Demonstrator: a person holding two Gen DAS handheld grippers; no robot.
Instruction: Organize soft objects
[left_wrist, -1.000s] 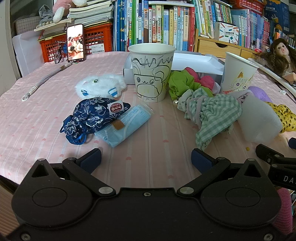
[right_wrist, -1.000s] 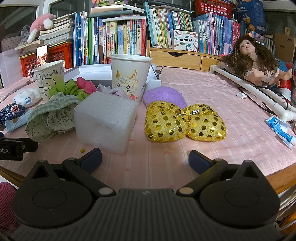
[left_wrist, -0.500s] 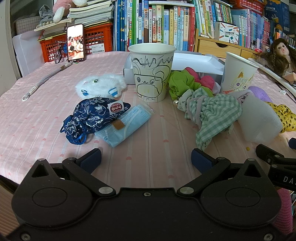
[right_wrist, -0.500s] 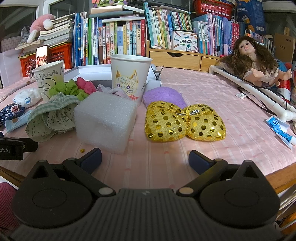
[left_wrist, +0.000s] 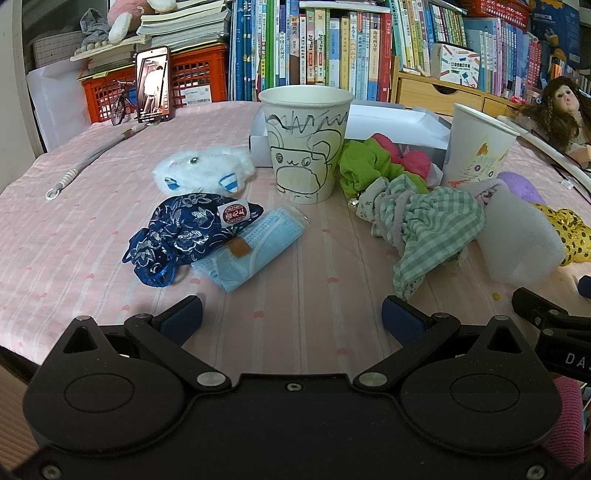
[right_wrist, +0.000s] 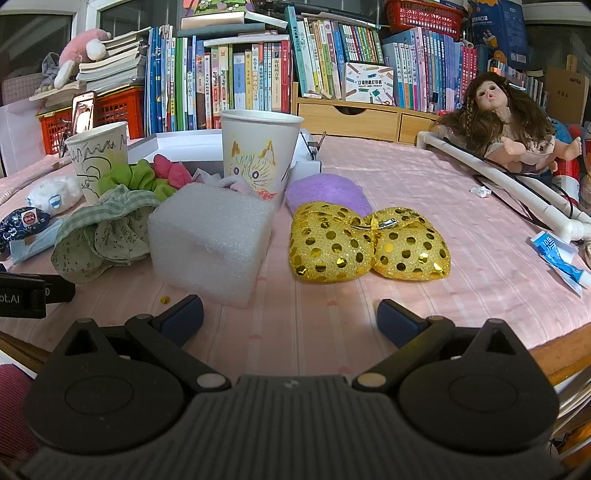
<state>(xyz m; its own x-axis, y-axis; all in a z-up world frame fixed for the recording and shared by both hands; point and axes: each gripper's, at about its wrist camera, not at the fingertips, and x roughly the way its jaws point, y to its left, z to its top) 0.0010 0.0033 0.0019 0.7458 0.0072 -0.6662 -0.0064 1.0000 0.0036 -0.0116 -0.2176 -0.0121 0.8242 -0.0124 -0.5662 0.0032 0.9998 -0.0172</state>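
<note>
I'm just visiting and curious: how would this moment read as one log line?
left gripper: open, empty | right gripper: open, empty | foam block, gold sequin pouch: on table, untouched | cups: upright

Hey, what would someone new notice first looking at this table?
Probably the shiny gold sequined pouch lying in front of the open right claw, beside a white foam block. Then the two hand-drawn paper cups: the cat cup behind the foam, the bear cup ahead of the open left claw.
</note>
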